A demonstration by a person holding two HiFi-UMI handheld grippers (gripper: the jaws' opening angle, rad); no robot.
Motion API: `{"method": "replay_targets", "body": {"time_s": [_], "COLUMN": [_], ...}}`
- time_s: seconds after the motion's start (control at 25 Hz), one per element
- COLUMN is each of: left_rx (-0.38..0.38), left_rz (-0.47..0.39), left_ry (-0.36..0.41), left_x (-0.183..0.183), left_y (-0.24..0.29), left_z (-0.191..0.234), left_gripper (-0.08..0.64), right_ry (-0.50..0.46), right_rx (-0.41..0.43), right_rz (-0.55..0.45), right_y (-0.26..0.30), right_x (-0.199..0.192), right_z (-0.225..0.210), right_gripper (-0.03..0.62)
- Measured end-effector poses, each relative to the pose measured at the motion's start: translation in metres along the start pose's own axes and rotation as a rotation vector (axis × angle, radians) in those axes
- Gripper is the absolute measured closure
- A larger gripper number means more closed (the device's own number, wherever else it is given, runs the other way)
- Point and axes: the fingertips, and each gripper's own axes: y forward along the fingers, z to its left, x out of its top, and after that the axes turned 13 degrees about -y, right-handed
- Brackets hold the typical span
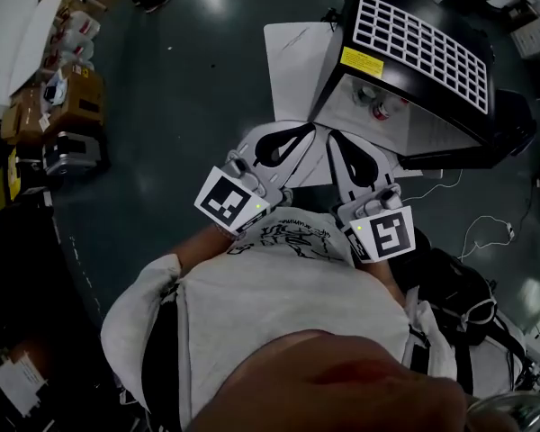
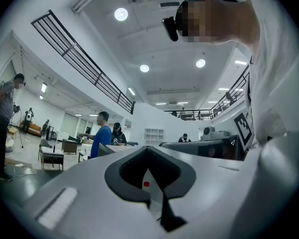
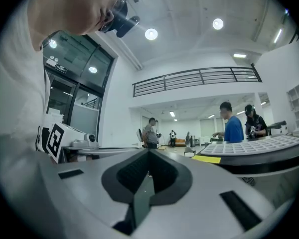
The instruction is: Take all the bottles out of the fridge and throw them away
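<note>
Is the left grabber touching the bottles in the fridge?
Apart. In the head view the left gripper ends outside the fridge, and the red-capped bottles sit further inside it.

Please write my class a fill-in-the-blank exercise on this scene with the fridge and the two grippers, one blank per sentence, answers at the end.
1. The black fridge has a white ____ on its top.
2. The fridge stands ____, so its inside shows.
3. The bottles inside it have ____ caps.
4. The left gripper and the right gripper both have their jaws ____, with nothing held.

Missing words: grid; open; red; shut
</note>
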Motion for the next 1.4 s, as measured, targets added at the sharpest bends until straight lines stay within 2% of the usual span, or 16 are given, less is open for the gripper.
{"method": "replay_targets", "body": {"time_s": [0.28, 0.52, 0.96, 1.12, 1.4], "left_rx": [0.027, 0.038, 0.003, -0.013, -0.055], "left_rz": [-0.007, -0.012, 0.015, 0.066, 0.060], "left_ry": [0.021, 0.000, 0.001, -0.032, -0.018], "left_x": [-0.001, -0.012, -0.031, -0.045, -0.063], "left_y": [0.018, 0.041, 0.073, 0.083, 0.104], "left_z": [-0.008, -0.026, -0.041, -0.045, -0.041], "left_gripper": [0.551, 0.551, 0.551, 0.551, 0.551], "right_ry": [-0.002, 0.002, -0.004, -0.011, -0.006], "right_rx": [0.014, 0.016, -0.052, -0.082, -0.129], "right_rz": [-0.014, -0.011, 0.007, 0.028, 0.060], "right_y": [-0.009, -0.030, -0.056, -0.062, -0.070], "right_x": [-0.003, -0.007, -0.025, -0.035, -0.062], "right_z": [-0.020, -0.041, -0.074, -0.081, -0.099], "right_gripper": [0.584, 0.584, 0.584, 0.584, 0.584]}}
